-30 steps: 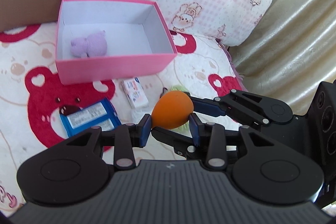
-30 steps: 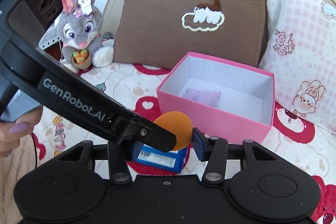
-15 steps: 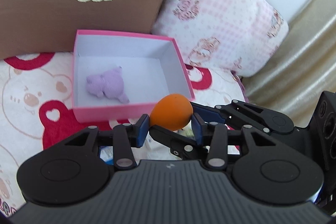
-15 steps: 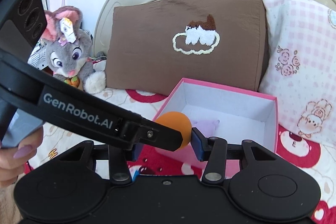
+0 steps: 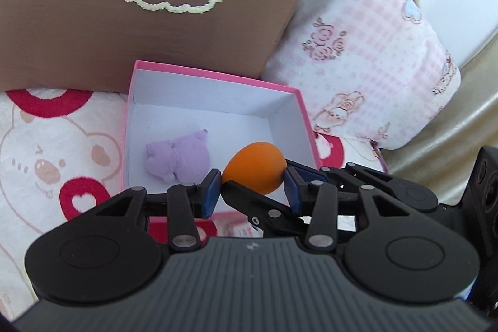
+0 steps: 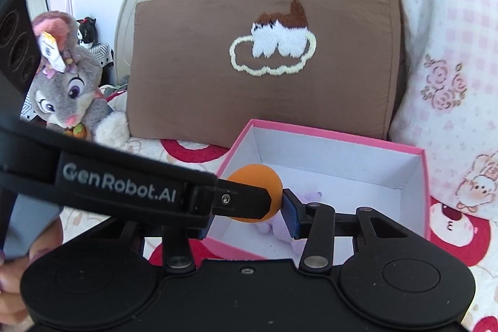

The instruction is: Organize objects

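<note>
Both views are bright with soft daylight, blown out toward white at the upper right of the left wrist view. Shadows are faint. Fisheye bending curves the edges, dark corners vignette, and slight blur softens the brown pillow (image 5: 155,5).

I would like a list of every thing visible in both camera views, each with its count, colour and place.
orange egg-shaped ball: 1, orange, gripped by both grippers above the box's near edge
open cardboard box: 1, pink outside, white inside, on the blanket before the pillows
small plush toy: 1, lilac, inside the box
brown pillow: 1, brown with cloud embroidery, behind the box
checked pillow: 1, pink-white, right of the brown one
rabbit plush: 1, grey, left of the brown pillow
left gripper: 1, black, blue pads
right gripper: 1, black
</note>
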### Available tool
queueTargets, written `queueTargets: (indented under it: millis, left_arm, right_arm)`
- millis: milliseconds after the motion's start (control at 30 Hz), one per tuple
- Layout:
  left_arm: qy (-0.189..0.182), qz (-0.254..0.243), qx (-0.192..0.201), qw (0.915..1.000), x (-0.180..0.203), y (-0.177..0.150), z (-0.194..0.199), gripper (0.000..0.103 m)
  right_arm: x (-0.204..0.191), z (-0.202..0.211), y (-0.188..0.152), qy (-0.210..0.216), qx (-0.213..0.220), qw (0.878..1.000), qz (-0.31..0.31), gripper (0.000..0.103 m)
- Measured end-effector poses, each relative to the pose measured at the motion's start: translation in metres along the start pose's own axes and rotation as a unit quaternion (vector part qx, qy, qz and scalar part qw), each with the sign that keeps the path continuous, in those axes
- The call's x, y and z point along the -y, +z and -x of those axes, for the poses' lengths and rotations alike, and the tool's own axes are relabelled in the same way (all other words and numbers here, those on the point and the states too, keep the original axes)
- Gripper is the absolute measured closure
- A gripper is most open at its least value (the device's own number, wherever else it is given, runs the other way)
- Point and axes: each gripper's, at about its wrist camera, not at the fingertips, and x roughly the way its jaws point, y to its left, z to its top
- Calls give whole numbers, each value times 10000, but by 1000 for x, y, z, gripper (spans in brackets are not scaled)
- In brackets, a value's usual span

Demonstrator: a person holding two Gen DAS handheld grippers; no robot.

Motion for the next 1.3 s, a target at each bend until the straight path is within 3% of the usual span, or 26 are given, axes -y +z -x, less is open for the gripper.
queueTargets:
  millis: [233, 700, 900, 1100, 1300]
  left_arm:
    - [9, 226, 99, 9997, -31, 4, -33, 61]
    - [-43, 708, 316, 9970, -81, 14, -76, 60]
    - [-29, 859, 481, 9951, -91, 19, -87, 60]
    - [53, 932, 671, 9934, -93, 23, -98, 61]
    - [-17, 958, 754, 9925, -92, 22, -105, 61]
  right_arm:
    - [13, -46, -4, 28, -95, 9996, -278, 53]
    - [20, -112, 10, 107, -579, 9982, -89, 53]
    - [27, -127, 16, 177, -606, 9980, -57, 52]
    - [44, -144, 17, 249, -705, 9962, -450, 53]
    - [50, -154, 16, 59, -781, 9957, -503, 53]
